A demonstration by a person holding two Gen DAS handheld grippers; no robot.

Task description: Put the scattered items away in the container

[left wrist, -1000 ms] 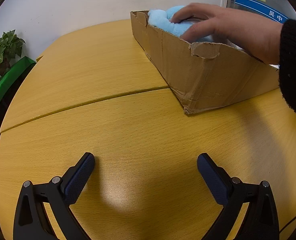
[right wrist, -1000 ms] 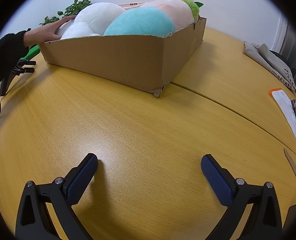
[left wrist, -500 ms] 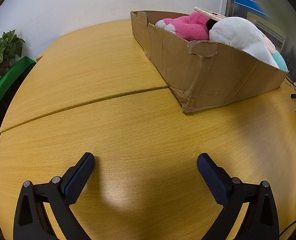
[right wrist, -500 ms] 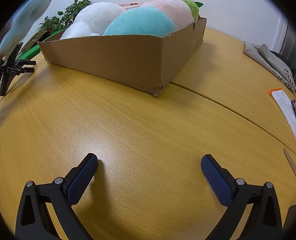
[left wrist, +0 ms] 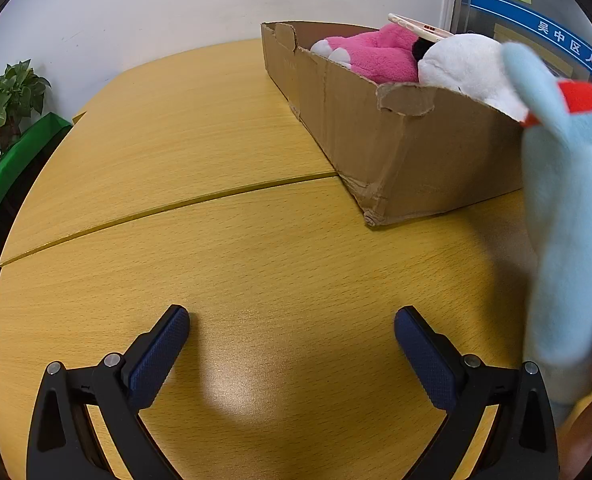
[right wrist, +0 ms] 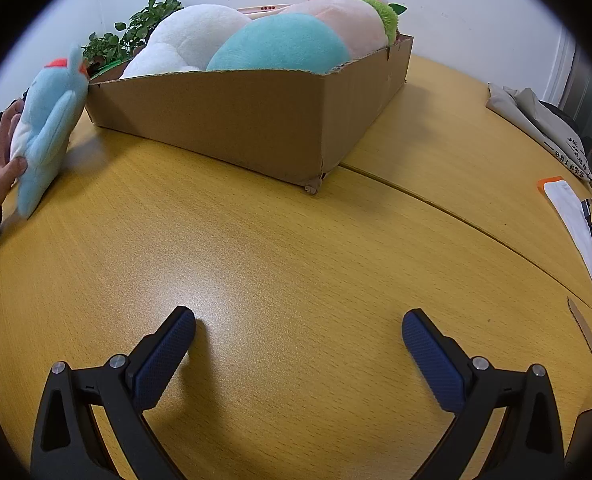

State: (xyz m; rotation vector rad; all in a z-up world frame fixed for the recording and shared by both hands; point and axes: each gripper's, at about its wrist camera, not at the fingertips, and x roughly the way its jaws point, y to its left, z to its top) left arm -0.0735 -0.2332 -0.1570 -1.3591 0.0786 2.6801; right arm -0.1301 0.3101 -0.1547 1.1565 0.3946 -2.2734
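Observation:
A cardboard box (left wrist: 379, 136) stands on the wooden table and holds several plush toys: a pink one (left wrist: 375, 58), a white one (left wrist: 467, 64), and in the right wrist view a teal one (right wrist: 280, 44) and a pale pink one (right wrist: 343, 16). The box also shows in the right wrist view (right wrist: 248, 116). A bare hand (right wrist: 0, 160) holds a light blue plush with a red patch (right wrist: 46, 124) upright on the table beside the box; it fills the right edge of the left wrist view (left wrist: 567, 216). My left gripper (left wrist: 292, 344) and right gripper (right wrist: 297, 344) are open, empty, low over the table.
A potted plant (left wrist: 4, 112) and a green ledge stand at the table's far left. Folded grey cloth (right wrist: 543, 120), a white paper sheet with a cable (right wrist: 575, 228) and a small brown tag (right wrist: 581, 324) lie at the right in the right wrist view.
The bare hand took the light blue plush out of the box and now holds it on the table beside the box. Both grippers have stayed still and open.

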